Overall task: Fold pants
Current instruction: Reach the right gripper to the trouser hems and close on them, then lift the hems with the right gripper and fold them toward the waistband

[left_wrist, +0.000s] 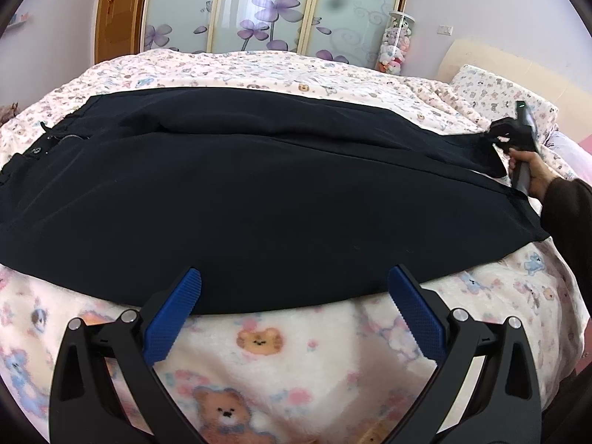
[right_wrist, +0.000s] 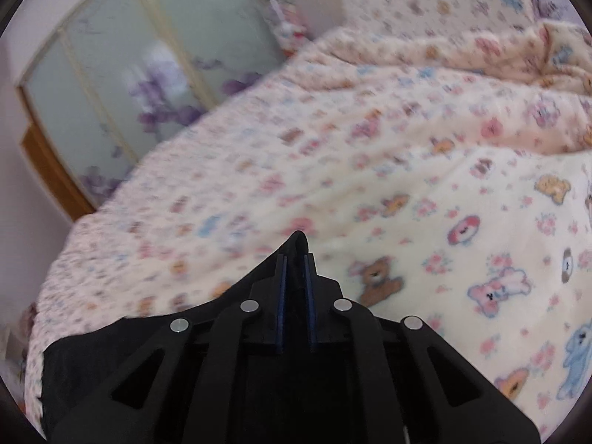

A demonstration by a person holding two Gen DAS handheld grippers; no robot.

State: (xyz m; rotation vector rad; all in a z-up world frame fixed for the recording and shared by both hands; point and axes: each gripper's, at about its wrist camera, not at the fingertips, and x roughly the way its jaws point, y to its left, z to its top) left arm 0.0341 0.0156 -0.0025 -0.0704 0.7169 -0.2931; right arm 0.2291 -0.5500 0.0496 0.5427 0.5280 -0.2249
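Dark navy pants (left_wrist: 259, 192) lie spread across the bed, waistband with a button at the left, leg ends at the right. My left gripper (left_wrist: 294, 281) is open, its blue pads just above the near edge of the pants, holding nothing. My right gripper (right_wrist: 295, 259) is shut on the pants' fabric (right_wrist: 298, 240), which sticks out between its pads and trails off to the lower left. In the left wrist view the right gripper (left_wrist: 494, 137) holds the far leg end, lifted slightly off the blanket.
The bed is covered by a cream blanket with teddy-bear print (left_wrist: 259, 351). A pillow (left_wrist: 495, 88) lies at the right by the headboard. A wardrobe with frosted floral doors (left_wrist: 259, 7) and a clear tube of plush toys (left_wrist: 396, 42) stand behind the bed.
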